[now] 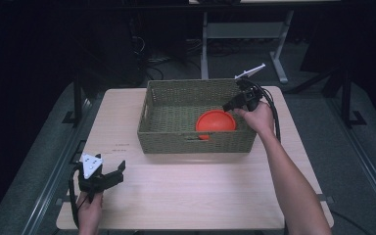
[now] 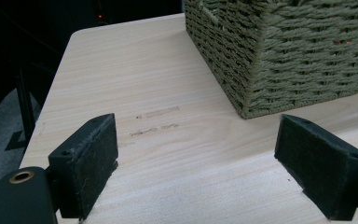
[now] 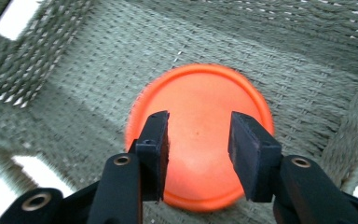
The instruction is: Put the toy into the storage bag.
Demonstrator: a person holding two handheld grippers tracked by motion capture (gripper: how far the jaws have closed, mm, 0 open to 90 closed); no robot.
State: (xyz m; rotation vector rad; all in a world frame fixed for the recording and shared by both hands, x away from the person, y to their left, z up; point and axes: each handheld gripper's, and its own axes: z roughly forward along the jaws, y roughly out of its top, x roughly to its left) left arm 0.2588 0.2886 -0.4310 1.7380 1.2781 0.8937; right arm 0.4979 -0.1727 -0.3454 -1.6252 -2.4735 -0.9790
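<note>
The round orange plastic plate (image 1: 216, 121) lies flat on the bottom of the rectangular woven green-grey basket (image 1: 196, 142), in its right half and close to the near wall. So the main part of the work, to put the plate into the basket, looks done. The right gripper (image 1: 231, 105) hangs over the right side of the basket, just above the plate, and in the right gripper view its two black jaws stand apart with the orange plate (image 3: 199, 135) below them; the pads do not press on it, so the plate is released and rests by itself. The left gripper (image 1: 112, 175) stays at the near left corner of the light wooden table (image 1: 186, 191), well apart from the basket, and its jaws are wide open with nothing between them, only the bare tabletop (image 2: 168, 154) and a corner of the basket (image 2: 279, 56) in front. I judge that what is left is small: the right hand must go out of the basket. I see no other loose object on the table that waits to be packed.
</note>
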